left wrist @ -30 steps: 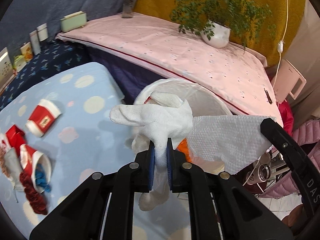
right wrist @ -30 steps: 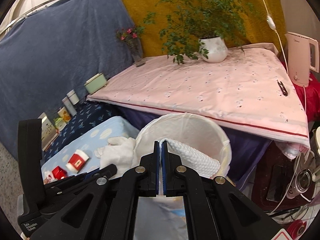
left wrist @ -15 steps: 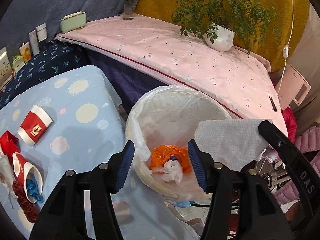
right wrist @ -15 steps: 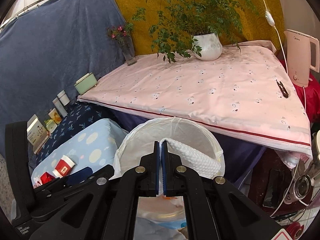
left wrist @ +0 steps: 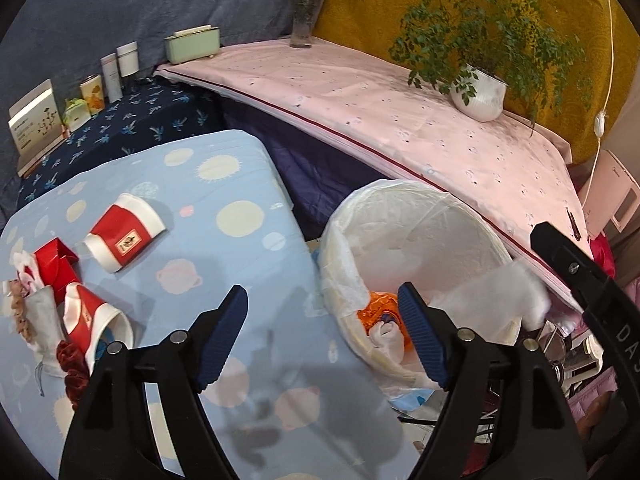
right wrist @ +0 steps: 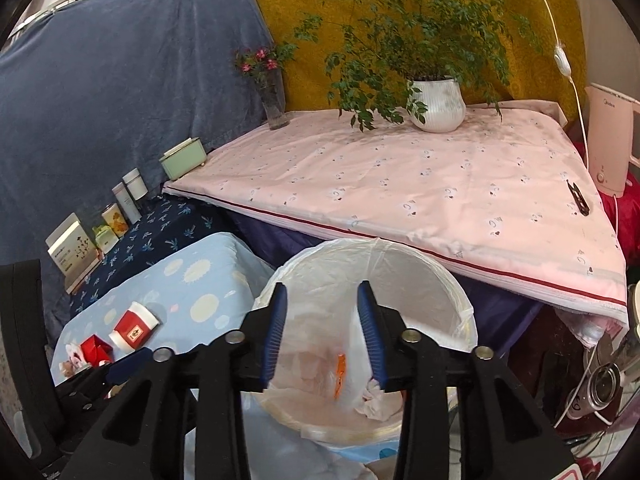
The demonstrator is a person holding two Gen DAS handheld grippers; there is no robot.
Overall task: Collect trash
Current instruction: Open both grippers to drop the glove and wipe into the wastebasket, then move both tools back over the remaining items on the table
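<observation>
Dropped since a second ago: white tissue wad, once pinched in left gripper (left wrist: 322,336), now down inside white-lined trash bin (left wrist: 476,216) beside orange wrapper (left wrist: 376,312); paper towel (left wrist: 516,292), once clamped in right gripper (right wrist: 322,330), now loose and blurred at bin's right rim. Both sets of jaws opening, nothing between either pair, left spread wide over edge of blue spotted cloth (left wrist: 240,184), right parted directly above bin. Still on blue cloth, well apart from bin: red paper cup (left wrist: 124,234) on its side, second red cup (left wrist: 96,322), red scrap (left wrist: 54,258), dark red hair tie (left wrist: 74,368).
</observation>
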